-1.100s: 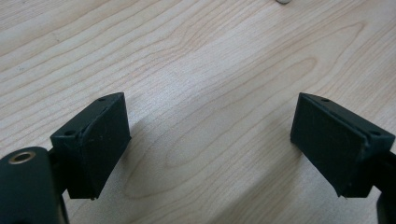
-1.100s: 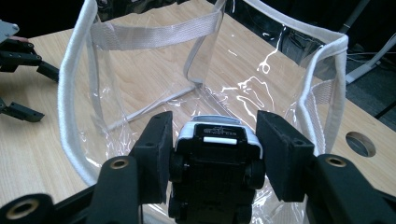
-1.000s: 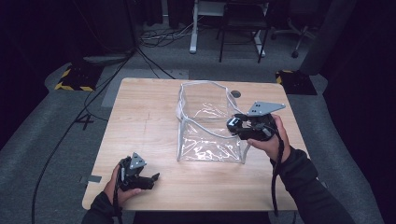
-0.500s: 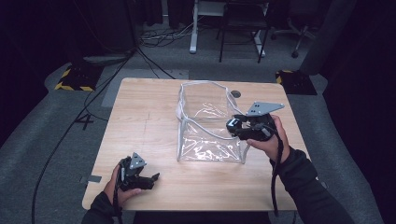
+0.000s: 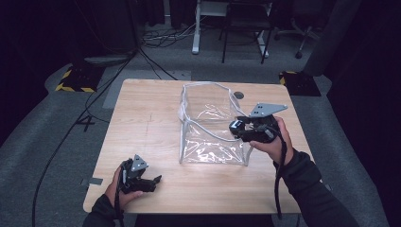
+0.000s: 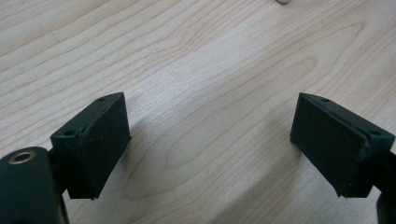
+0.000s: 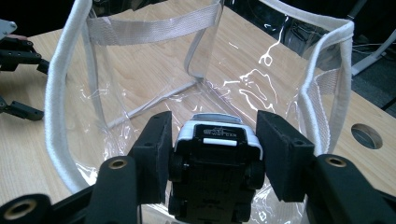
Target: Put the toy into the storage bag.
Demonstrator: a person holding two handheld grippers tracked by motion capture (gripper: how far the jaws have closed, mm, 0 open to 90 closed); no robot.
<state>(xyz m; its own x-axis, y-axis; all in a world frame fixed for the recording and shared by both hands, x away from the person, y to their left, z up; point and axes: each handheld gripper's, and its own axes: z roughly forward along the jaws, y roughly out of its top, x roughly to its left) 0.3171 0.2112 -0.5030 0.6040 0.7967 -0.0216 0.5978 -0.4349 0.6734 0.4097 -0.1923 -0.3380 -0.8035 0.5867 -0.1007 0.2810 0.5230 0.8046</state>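
A clear plastic bag (image 5: pixel 208 137) with white trim stands open on the wooden table (image 5: pixel 146 123). My right gripper (image 5: pixel 237 127) hovers at the bag's right rim, shut on a small toy car (image 5: pixel 235 126). In the right gripper view the toy car (image 7: pixel 217 163) shows its black underside and wheels, and the gripper (image 7: pixel 215 151) presses a pad on each side of it above the bag's opening (image 7: pixel 56 93). My left gripper (image 5: pixel 155 181) rests near the table's front left corner. In the left gripper view it (image 6: pixel 210 140) stands open over bare wood.
A round cable hole (image 5: pixel 239 95) lies in the table behind the bag. Beyond the far edge are desk and chair legs (image 5: pixel 227 33), floor cables (image 5: pixel 156 38) and yellow-black striped pads (image 5: pixel 73 82). Bare wood spreads left of the bag.
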